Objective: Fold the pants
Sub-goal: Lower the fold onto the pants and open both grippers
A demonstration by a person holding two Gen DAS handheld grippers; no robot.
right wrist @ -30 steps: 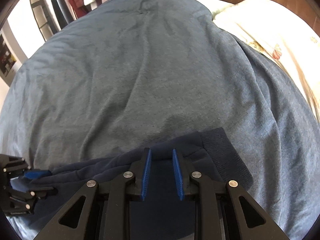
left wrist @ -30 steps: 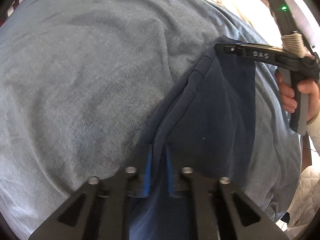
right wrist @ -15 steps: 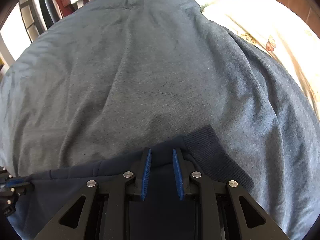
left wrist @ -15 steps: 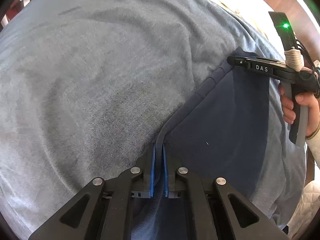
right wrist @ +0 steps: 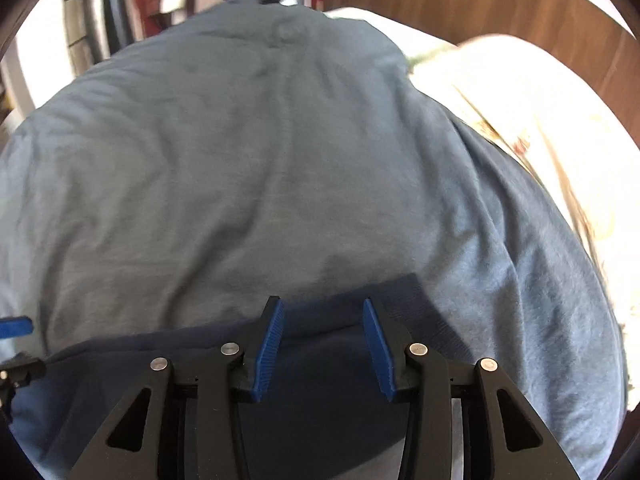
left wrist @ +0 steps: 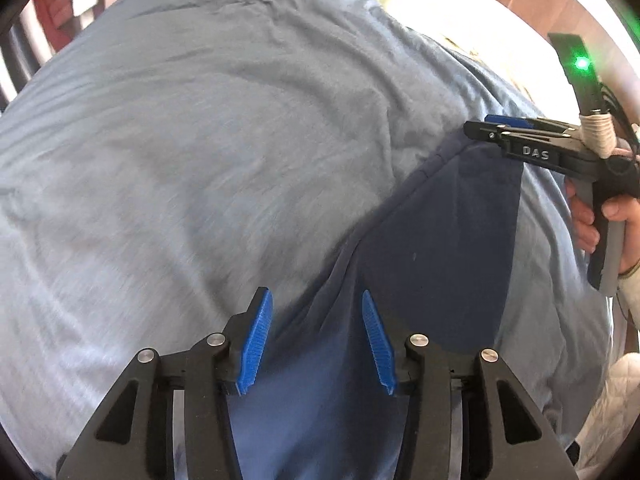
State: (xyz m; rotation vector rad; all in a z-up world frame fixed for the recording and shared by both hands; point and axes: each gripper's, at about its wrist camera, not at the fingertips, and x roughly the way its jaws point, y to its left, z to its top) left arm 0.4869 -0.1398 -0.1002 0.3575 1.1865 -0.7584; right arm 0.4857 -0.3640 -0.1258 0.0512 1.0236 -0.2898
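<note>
Dark navy pants (left wrist: 440, 248) lie folded flat on a light blue bedspread (left wrist: 200, 152). My left gripper (left wrist: 316, 304) is open, its blue pads on either side of the pants' near left edge. My right gripper (right wrist: 323, 312) is open over the ribbed cuff end of the pants (right wrist: 328, 360). The right gripper also shows in the left wrist view (left wrist: 486, 128), held by a hand at the pants' far corner. A blue pad of the left gripper (right wrist: 14, 326) shows at the left edge of the right wrist view.
The bedspread (right wrist: 260, 160) covers most of the bed. A cream floral pillow (right wrist: 520, 120) lies at the right by a wooden headboard (right wrist: 480, 0). Room furniture stands beyond the far side. A white quilted cloth (left wrist: 612, 400) shows at the lower right.
Both grippers opened and let go of the pants, which now rest on the bedspread. Both cameras tilted up a little.
</note>
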